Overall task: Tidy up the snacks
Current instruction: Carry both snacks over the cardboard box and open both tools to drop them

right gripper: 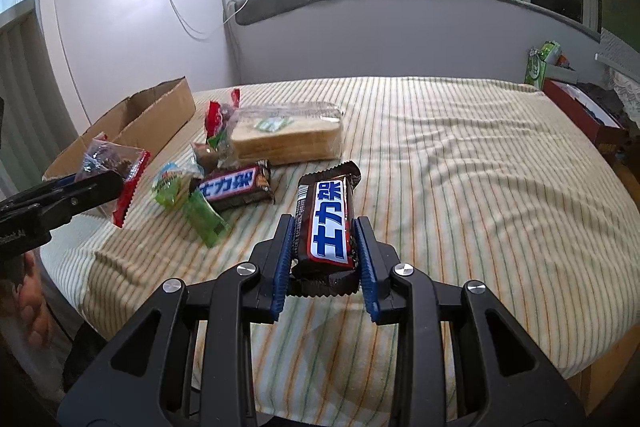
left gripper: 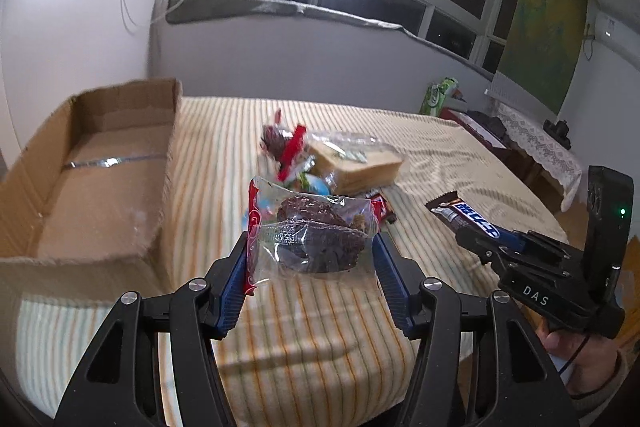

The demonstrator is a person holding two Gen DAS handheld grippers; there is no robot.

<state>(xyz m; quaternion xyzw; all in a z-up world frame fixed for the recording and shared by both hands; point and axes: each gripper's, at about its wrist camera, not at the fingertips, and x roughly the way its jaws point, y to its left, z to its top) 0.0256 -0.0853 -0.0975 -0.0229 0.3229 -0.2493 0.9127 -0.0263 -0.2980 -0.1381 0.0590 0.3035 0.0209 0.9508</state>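
Your left gripper [left gripper: 310, 251] pinched the cake bag [left gripper: 312, 235] by its loose film; it could have slipped before reaching the box [left gripper: 108, 187]. Your right gripper [right gripper: 326, 251] clamped the bar [right gripper: 328, 223] firmly.

A cream bedcover with thin green and orange stripes [right gripper: 440, 147] lies under a plain brown cardboard box [left gripper: 100, 187], a clear wrapper with a red patterned edge [left gripper: 312, 235] and a dark brown bar wrapper with a white-and-blue label [right gripper: 330, 223].

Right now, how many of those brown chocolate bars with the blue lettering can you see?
2. One chocolate bar is held in the right gripper; the second bar lies on the striped cloth beside the snack pile, which may hide more.
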